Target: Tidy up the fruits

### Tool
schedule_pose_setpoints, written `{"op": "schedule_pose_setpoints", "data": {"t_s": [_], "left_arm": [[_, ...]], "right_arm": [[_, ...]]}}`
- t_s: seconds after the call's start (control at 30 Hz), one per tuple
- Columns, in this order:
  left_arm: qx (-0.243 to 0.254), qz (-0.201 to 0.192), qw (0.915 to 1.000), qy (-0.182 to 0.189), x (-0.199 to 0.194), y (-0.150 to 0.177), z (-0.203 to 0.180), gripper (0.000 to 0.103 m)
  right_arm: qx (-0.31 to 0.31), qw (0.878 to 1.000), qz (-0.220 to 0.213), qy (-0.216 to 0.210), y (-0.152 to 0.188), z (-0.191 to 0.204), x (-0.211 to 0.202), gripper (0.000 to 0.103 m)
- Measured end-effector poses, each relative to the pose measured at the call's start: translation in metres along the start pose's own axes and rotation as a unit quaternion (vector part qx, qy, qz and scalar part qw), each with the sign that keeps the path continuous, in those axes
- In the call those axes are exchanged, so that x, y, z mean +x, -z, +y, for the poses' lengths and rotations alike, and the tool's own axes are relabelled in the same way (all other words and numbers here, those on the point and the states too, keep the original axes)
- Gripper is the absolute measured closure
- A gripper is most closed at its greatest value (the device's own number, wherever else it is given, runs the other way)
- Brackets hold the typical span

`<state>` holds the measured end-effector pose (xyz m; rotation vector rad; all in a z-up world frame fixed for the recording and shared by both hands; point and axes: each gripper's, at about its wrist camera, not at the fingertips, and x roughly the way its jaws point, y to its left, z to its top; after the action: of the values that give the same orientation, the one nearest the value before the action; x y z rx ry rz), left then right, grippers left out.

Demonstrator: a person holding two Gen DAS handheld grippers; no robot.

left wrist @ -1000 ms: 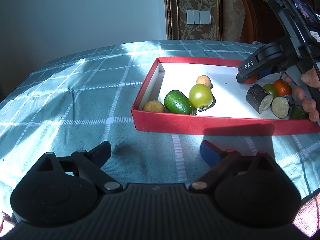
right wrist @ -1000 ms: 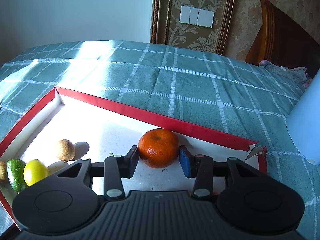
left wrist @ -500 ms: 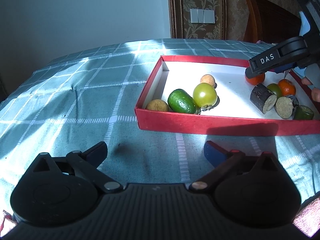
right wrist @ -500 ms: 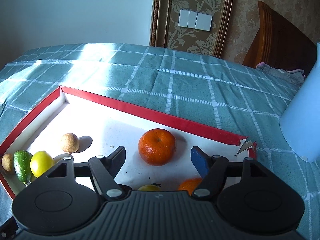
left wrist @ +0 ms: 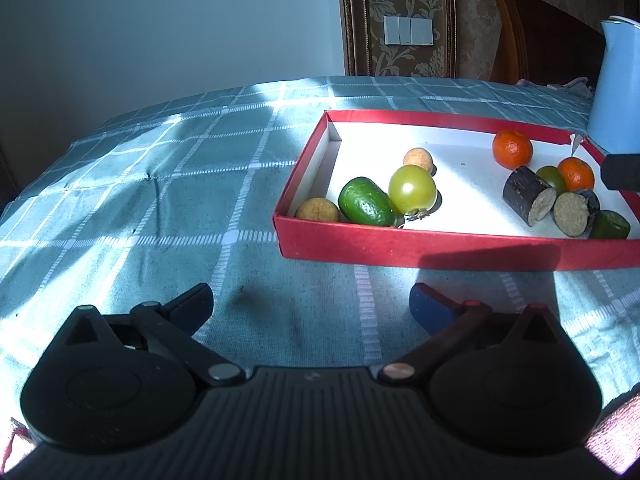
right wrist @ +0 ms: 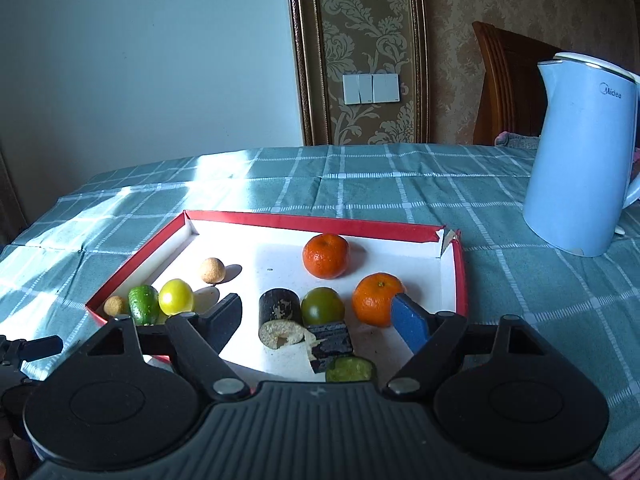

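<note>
A red tray (left wrist: 400, 245) (right wrist: 132, 266) with a white floor holds the fruit. At its left end lie a green avocado-like fruit (left wrist: 366, 201) (right wrist: 143, 304), a yellow-green tomato (left wrist: 412, 189) (right wrist: 176, 297) and two tan balls (left wrist: 418, 159) (left wrist: 317, 210). At its right end are two oranges (right wrist: 325, 255) (right wrist: 377, 299), a dark green tomato (right wrist: 322, 305) and two dark cut cylinders (right wrist: 279, 314) (right wrist: 330, 343). My left gripper (left wrist: 310, 304) is open and empty over the cloth in front of the tray. My right gripper (right wrist: 318, 316) is open and empty above the tray's near right part.
A pale blue kettle (right wrist: 580, 156) (left wrist: 618, 88) stands on the checked teal tablecloth (left wrist: 140, 200) just right of the tray. A wooden chair (right wrist: 508, 88) is behind the table. The other gripper's tip (left wrist: 622, 172) shows at the right edge of the left wrist view.
My right gripper opened, let go of the orange in the tray's far right part, and pulled back and up. The left gripper drifted slightly.
</note>
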<state>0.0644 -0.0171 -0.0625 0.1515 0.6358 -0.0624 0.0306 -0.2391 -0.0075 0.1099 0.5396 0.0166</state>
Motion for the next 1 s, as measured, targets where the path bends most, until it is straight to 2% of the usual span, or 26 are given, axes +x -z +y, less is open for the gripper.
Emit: {"op": "schedule_pose_setpoints", "data": {"t_s": [0.1, 0.27, 0.37, 0.47, 0.6, 0.67, 1.0], "left_arm": [[0.002, -0.007, 0.9997, -0.021, -0.012, 0.000, -0.005, 0.000], [-0.024, -0.028, 0.9991, -0.020, -0.043, -0.005, -0.010, 0.000], [-0.016, -0.029, 0.9990, -0.032, -0.057, -0.009, -0.018, 0.000], [-0.007, -0.050, 0.9972, -0.055, -0.068, -0.011, -0.024, 0.000], [-0.029, -0.039, 0.9988, -0.008, -0.076, -0.015, -0.020, 0.000], [-0.035, -0.040, 0.9986, 0.003, -0.079, -0.016, -0.019, 0.000], [-0.016, -0.064, 0.9978, -0.004, -0.093, -0.016, -0.029, 0.000]], "right_arm": [[-0.001, 1.000, -0.011, 0.008, 0.015, 0.000, -0.020, 0.017], [0.018, 0.999, -0.016, 0.031, 0.034, 0.002, -0.039, 0.017], [0.007, 0.999, -0.018, 0.050, 0.043, 0.008, -0.044, 0.016], [0.002, 0.999, -0.014, 0.047, 0.048, 0.011, -0.046, 0.016], [0.005, 0.999, -0.008, 0.037, 0.052, 0.013, -0.046, 0.016], [0.005, 0.999, -0.009, 0.032, 0.053, 0.013, -0.049, 0.016], [0.006, 1.000, -0.007, 0.028, 0.055, 0.015, -0.050, 0.016]]}}
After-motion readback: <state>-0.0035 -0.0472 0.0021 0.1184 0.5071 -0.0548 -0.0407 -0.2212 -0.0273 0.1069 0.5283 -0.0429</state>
